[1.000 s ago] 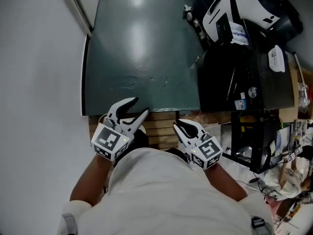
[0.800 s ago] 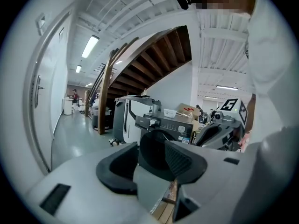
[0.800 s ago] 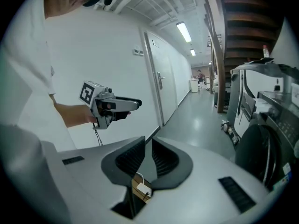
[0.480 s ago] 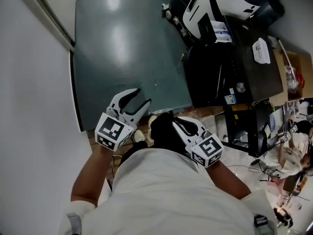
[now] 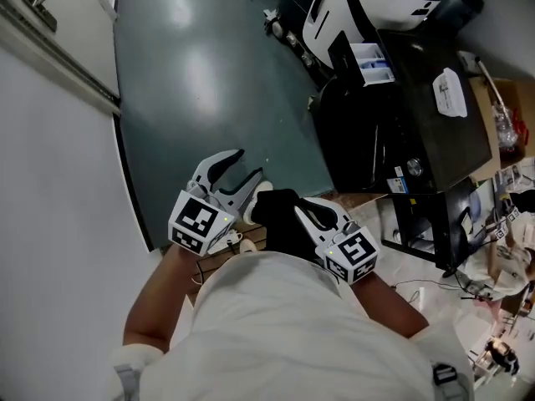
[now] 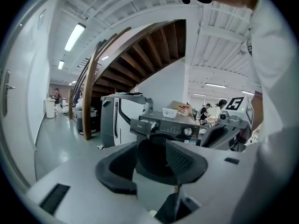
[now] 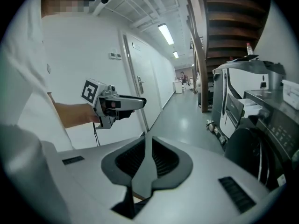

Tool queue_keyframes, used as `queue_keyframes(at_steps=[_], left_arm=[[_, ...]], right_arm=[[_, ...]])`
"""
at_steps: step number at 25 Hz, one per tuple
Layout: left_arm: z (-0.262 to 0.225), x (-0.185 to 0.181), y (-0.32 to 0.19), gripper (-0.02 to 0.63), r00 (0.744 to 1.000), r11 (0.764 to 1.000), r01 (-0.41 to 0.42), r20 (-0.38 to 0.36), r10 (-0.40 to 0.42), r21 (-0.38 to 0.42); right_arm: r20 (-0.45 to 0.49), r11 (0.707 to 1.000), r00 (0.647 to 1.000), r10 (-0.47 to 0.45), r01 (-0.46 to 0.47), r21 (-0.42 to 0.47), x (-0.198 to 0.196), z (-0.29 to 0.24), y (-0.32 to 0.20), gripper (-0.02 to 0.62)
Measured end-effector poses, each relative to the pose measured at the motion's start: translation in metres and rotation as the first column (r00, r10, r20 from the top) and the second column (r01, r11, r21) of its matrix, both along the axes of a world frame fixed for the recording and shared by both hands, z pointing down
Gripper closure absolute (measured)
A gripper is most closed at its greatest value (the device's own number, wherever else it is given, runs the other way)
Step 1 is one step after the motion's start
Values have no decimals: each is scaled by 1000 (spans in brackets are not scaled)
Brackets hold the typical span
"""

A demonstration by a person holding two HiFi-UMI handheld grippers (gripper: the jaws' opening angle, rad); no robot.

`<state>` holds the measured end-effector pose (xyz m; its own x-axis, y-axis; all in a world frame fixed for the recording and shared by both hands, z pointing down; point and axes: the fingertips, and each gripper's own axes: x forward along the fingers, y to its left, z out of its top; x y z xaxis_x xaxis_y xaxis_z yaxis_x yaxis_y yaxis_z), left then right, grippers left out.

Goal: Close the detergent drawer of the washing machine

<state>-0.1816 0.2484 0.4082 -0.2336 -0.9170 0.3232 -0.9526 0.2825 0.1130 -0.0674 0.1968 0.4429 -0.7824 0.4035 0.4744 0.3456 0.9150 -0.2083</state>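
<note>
Fingers (image 5: 219, 164) of my left gripper (image 5: 247, 165) stand wide, having just been opening, with nothing between them. My right gripper (image 5: 299, 212) has its jaws together, empty. I see both well short of the black washing machine (image 5: 393, 115), whose detergent drawer (image 5: 368, 62) sticks out of its front, open.

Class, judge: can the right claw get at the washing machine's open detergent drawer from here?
Probably not yet: the right claw sits close to the person's body, well short of the detergent drawer. Only open floor lies between.
</note>
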Motion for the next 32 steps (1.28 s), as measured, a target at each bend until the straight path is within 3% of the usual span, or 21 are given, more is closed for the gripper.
queue_keyframes(at_steps=[9,17,32], left_arm=[[-18,-88,-110,411,993,991,-116,6,117,-63],[-27,-114,-183,408,970,965,-240,12,242,-105],[22,-137,-301,407,892,878,-447,-7,452,-171]], right_arm=[[4,992,993,121,-121,-36,-82,-34,-95,549],[-2,957,958,287,-287,-39,-97,-70,-152,549],[-63,796,797,600,-603,-52,-91,-75,-244,549]])
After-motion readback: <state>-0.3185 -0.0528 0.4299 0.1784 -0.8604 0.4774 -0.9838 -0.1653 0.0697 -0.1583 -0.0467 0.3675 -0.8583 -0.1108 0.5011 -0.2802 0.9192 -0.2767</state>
